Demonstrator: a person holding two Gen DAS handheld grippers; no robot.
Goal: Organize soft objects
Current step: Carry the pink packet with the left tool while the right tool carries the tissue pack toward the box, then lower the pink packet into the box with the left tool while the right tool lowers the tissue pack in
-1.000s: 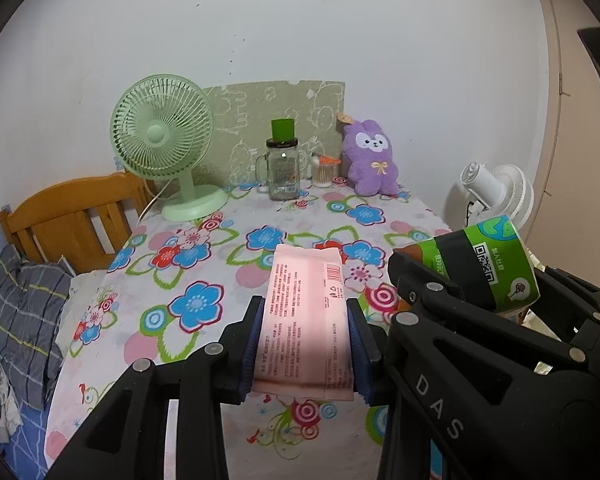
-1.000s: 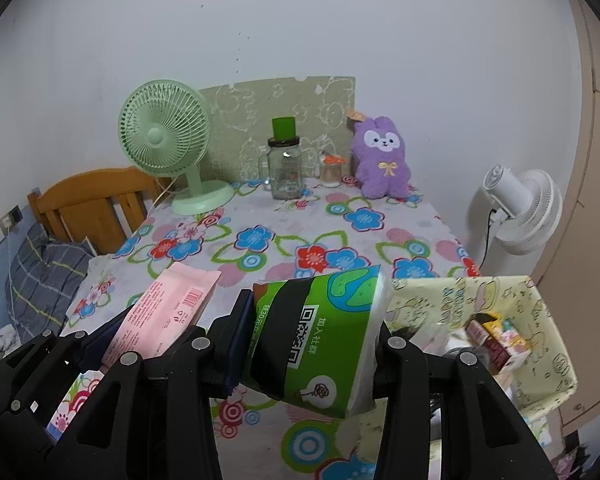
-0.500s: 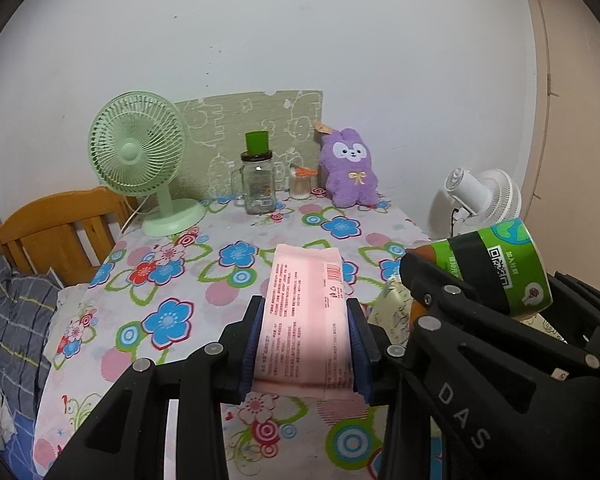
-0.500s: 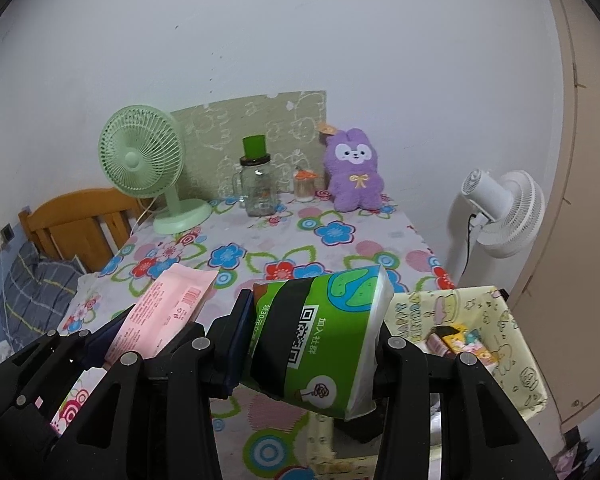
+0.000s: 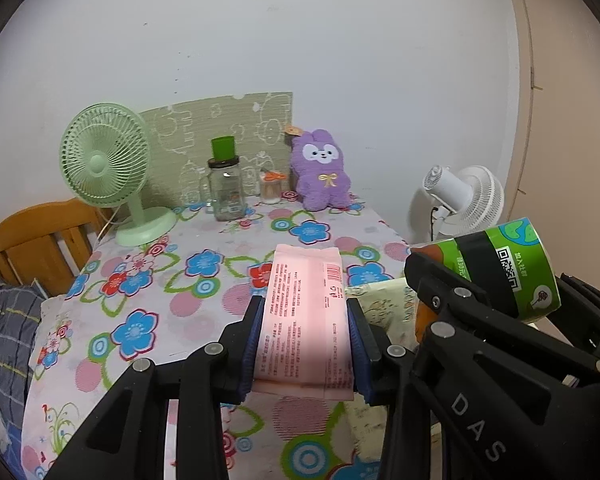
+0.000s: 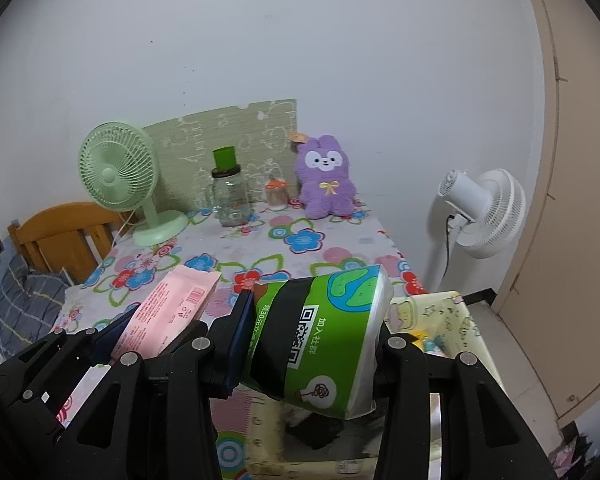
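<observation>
while both tilt down — pink pack [image 5: 306, 320], green pack [image 6: 320, 340]

free: flowered tabletop [image 5: 148, 280] centre | blocked: back row, green fan [image 5: 104, 168], jar [image 5: 226, 190], plush rabbit [image 5: 320, 176]

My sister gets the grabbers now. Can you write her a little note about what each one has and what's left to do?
Left gripper: jaws shut on the pink tissue pack, held over the flowered table.
Right gripper: jaws shut on the green tissue pack, above the yellow fabric basket beside the table.
The purple plush bunny sits at the back of the table, against the wall.
Done: both packs picked up.
Left: probably drop both packs in the basket. The bunny may need tidying too.
</observation>
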